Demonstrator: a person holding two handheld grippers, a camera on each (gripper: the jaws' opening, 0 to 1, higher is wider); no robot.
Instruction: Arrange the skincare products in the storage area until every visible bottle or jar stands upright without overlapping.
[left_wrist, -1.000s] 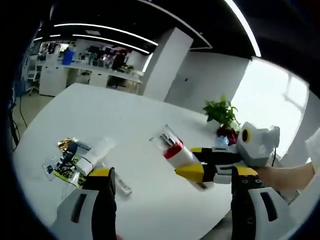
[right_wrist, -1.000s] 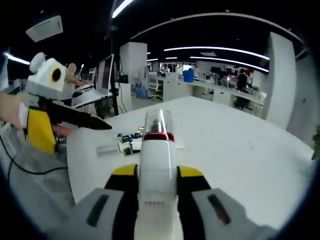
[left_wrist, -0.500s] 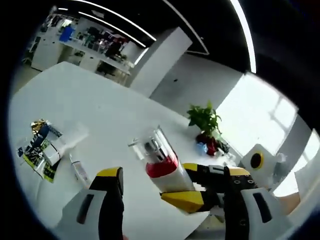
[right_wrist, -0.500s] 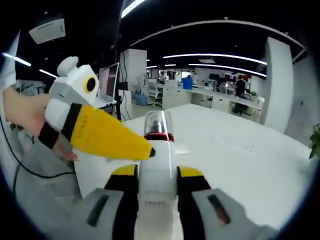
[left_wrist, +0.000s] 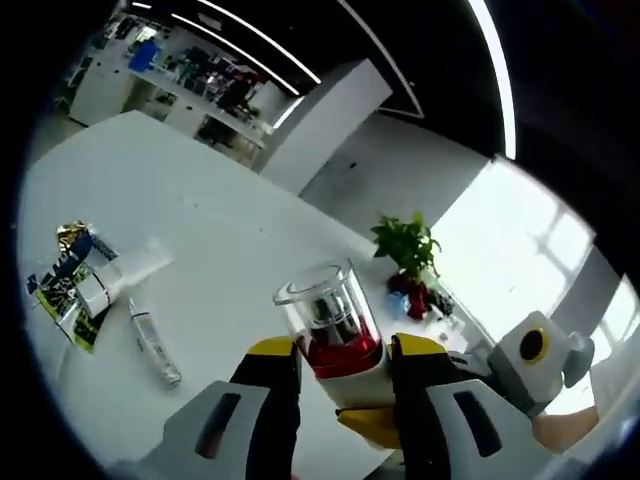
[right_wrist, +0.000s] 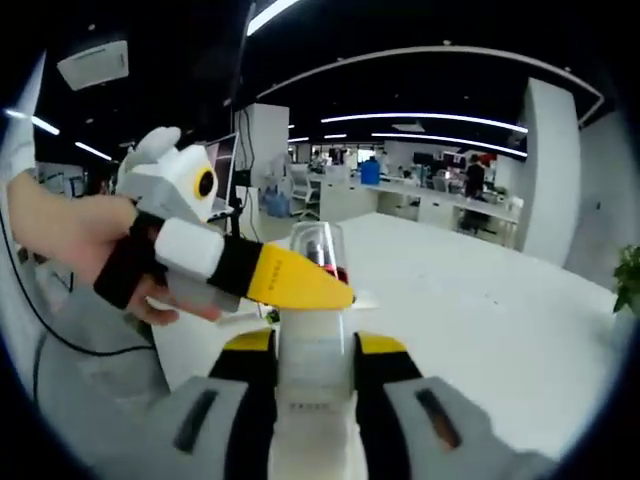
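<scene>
This is an open-plan office. A large white round table (left_wrist: 200, 240) takes up the middle of the left gripper view, with rows of white desks (right_wrist: 440, 205) and monitors running across the background at the upper centre of the right gripper view, under long ceiling strip lights (right_wrist: 440, 118). A laptop (right_wrist: 222, 165) sits on a stand at the left of the right gripper view, while a potted plant (left_wrist: 408, 250) stands near a bright window (left_wrist: 520, 250) at the right of the left gripper view.
</scene>
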